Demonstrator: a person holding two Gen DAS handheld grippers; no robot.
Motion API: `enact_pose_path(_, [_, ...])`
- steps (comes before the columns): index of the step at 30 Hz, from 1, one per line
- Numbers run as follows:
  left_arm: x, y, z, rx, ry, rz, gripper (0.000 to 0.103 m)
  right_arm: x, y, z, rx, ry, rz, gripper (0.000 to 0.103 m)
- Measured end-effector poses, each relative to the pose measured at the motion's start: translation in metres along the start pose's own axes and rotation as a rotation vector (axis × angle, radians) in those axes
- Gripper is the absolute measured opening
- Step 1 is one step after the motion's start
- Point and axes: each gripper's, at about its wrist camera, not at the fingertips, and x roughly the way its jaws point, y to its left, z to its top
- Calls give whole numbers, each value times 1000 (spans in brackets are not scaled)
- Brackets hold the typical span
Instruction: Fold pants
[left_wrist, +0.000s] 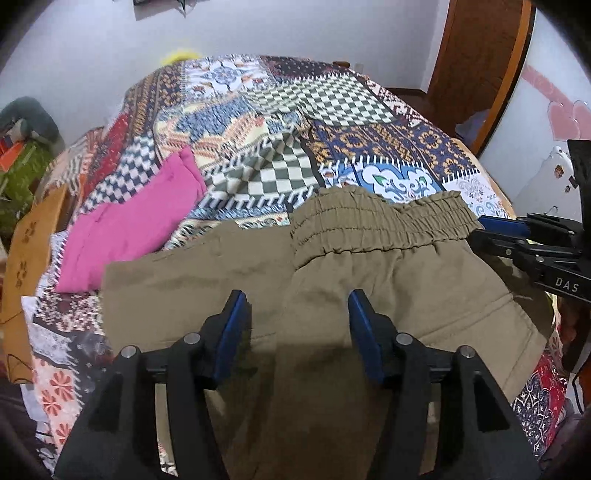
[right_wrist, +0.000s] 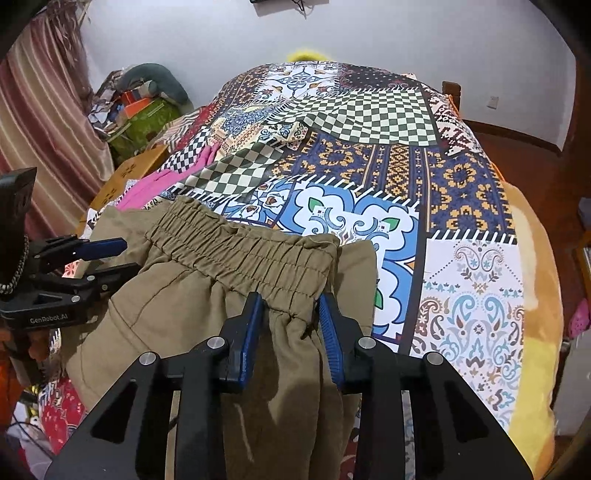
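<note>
Left wrist view: the left gripper (left_wrist: 297, 306) hovers low over olive pants (left_wrist: 332, 295), its blue-padded fingers (left_wrist: 232, 325) spread wide apart with fabric showing between them and nothing pinched. The pants lie on a patchwork bedspread (left_wrist: 295, 122), elastic waistband (left_wrist: 373, 221) farthest from the camera. At the right edge the right gripper (left_wrist: 484, 229) reaches in sideways toward the waistband's end; whether it grips cannot be told from this angle. A folded pink garment (left_wrist: 129, 221) lies just left of the pants on the same bedspread. Beyond the bed stand a pale wall (left_wrist: 258, 29) and a wooden door (left_wrist: 476, 55).

Right wrist view: the right gripper (right_wrist: 290, 308) points forward over the pants (right_wrist: 177, 314), its fingers (right_wrist: 247, 332) partly apart, straddling a gathered bunch of cloth just under the waistband (right_wrist: 240, 251); the pads flank the fabric, and a firm pinch cannot be confirmed. The left gripper (right_wrist: 122, 256) enters from the left edge, fingers apart, beside the pants. The bedspread (right_wrist: 461, 192) fills the frame, with a striped curtain (right_wrist: 44, 92) at left. Beside the curtain a green box (right_wrist: 147, 125) sits among piled clutter; its contents cannot be made out.
</note>
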Motion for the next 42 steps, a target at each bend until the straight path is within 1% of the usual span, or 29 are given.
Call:
enact_pose_path(5, [-23, 6, -4, -2, -41, 53, 58, -18, 1, 1, -4, -15, -24, 31])
enact_pose_path(7, [-33, 12, -8, -13, -58, 66, 59, -25, 1, 2, 1, -22, -29, 38])
enact_pose_path(9, [-43, 21, -13, -36, -72, 74, 66, -33, 1, 1, -2, -32, -38, 43])
enact_pose_path(10, [-48, 26, -15, -50, -82, 78, 68, -37, 2, 0, -6, -38, -42, 44])
enact_pose_path(12, [-57, 37, -22, -80, -103, 90, 77, -42, 4, -1, -13, -39, -51, 45])
enact_pose_path(14, [-63, 46, -28, -101, -113, 103, 81, -46, 7, -3, -17, -36, -60, 48])
enact_pose_path(16, [-64, 57, -37, -127, -103, 106, 83, -46, 8, -6, -18, -31, -64, 51])
enact_pose_path(20, [-55, 74, -56, -193, -48, 71, 83, -41, 6, -14, 1, -4, -78, 51])
enact_pose_path(24, [-41, 84, -70, -265, 1, 18, 83, -28, -1, -26, 55, 51, -43, 51])
enact_pose_path(27, [-33, 88, -74, -293, 23, -18, 83, -18, -4, -34, 84, 93, -23, 51])
enact_pose_path(29, [-27, 86, -72, -288, 32, -33, 83, -13, -8, -36, 104, 101, -2, 52])
enact_pose_path(31, [-22, 84, -69, -274, 35, -45, 83, -9, -13, -34, 123, 99, 5, 59])
enact_pose_path(35, [-9, 79, -62, -254, 52, -75, 83, 0, -23, -31, 158, 113, 46, 62])
enact_pose_path(37, [-2, 77, -58, -252, 63, -92, 83, 7, -28, -28, 175, 117, 66, 65])
enact_pose_path(42, [11, 82, -48, -280, 71, -140, 83, 18, -36, -23, 216, 124, 126, 67])
